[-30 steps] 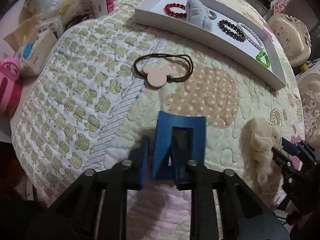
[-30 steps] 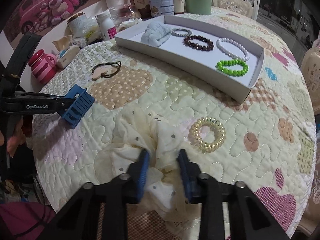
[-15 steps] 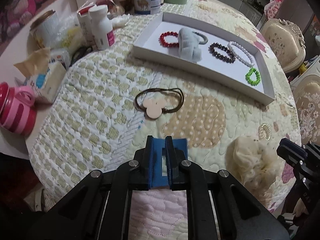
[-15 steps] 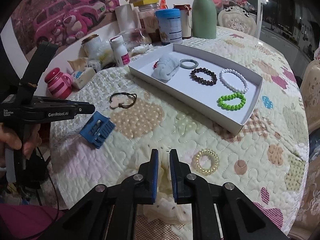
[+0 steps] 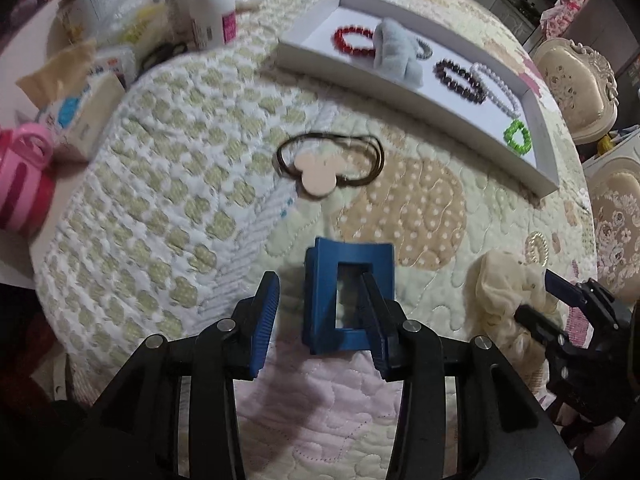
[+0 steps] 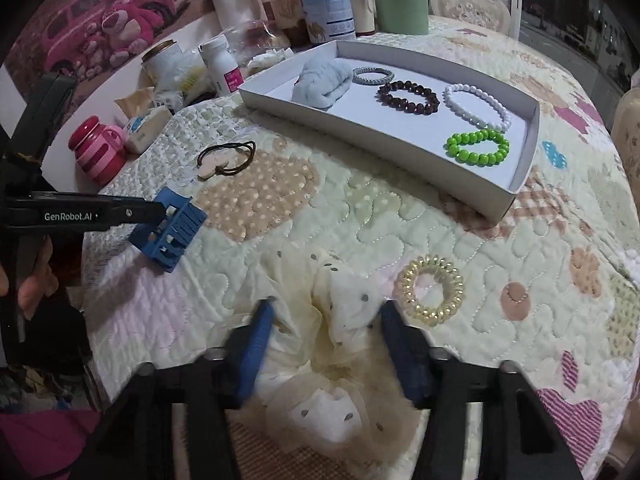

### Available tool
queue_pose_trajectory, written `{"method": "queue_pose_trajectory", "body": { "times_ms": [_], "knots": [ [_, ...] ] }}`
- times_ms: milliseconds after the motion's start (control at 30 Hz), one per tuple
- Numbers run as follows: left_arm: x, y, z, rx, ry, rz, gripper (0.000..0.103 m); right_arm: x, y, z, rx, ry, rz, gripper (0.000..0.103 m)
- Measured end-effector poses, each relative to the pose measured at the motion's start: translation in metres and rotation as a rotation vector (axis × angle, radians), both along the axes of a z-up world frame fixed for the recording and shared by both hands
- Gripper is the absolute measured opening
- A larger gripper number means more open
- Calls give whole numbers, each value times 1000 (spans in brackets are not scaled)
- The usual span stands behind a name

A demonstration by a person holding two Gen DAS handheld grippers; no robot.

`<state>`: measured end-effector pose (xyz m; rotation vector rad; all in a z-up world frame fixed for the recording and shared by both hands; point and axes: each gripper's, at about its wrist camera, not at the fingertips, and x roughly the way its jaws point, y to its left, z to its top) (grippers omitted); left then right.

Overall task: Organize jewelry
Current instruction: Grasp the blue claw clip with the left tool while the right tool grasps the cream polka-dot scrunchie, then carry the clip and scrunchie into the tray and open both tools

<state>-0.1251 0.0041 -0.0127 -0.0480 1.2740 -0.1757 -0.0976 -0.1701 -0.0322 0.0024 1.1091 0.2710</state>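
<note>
My left gripper [image 5: 320,288] is open around a blue hair claw clip [image 5: 348,300] lying on the quilt; its right finger reaches into the clip's opening. The clip also shows in the right wrist view [image 6: 170,226]. My right gripper [image 6: 326,320] is open over a cream dotted scrunchie [image 6: 340,308], which also shows in the left wrist view [image 5: 504,292]. A white tray [image 6: 400,136] holds a blue-grey scrunchie [image 6: 322,84] and dark [image 6: 408,98], white [image 6: 476,106], green [image 6: 478,148] and red [image 5: 354,42] bead bracelets.
A brown hair tie with a mouse-shaped charm [image 5: 320,164] lies on the quilt between the clip and the tray. A clear spiral hair tie [image 6: 434,290] lies right of the cream scrunchie. Bottles, jars and a pink cup [image 6: 96,152] crowd the table's far left edge.
Both grippers were shut half a second ago, the left on the blue clip and the right on the cream scrunchie. Both are open now, and both things lie on the quilt.
</note>
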Motion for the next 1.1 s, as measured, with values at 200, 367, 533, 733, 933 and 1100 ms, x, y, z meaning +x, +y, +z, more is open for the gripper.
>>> {"method": "queue_pose_trajectory", "body": {
  "times_ms": [200,367,533,733,933,1100],
  "knots": [
    [4,-2,-13,-20,14,-10,11,2,1,4,14,-21,11,9],
    [6,1,6,-42,-27,-28,11,2,0,35,42,-89,14,6],
    [20,1,34,-52,-73,-31,11,12,-4,65,81,-146,-2,6],
    [48,0,68,-46,-147,-22,11,36,-12,95,76,-209,-26,6],
    [85,-3,94,-22,-205,-28,11,67,-18,114,48,-247,-49,6],
    [119,-10,101,-8,-217,-36,11,99,-29,117,23,-253,-92,6]
  ]
}}
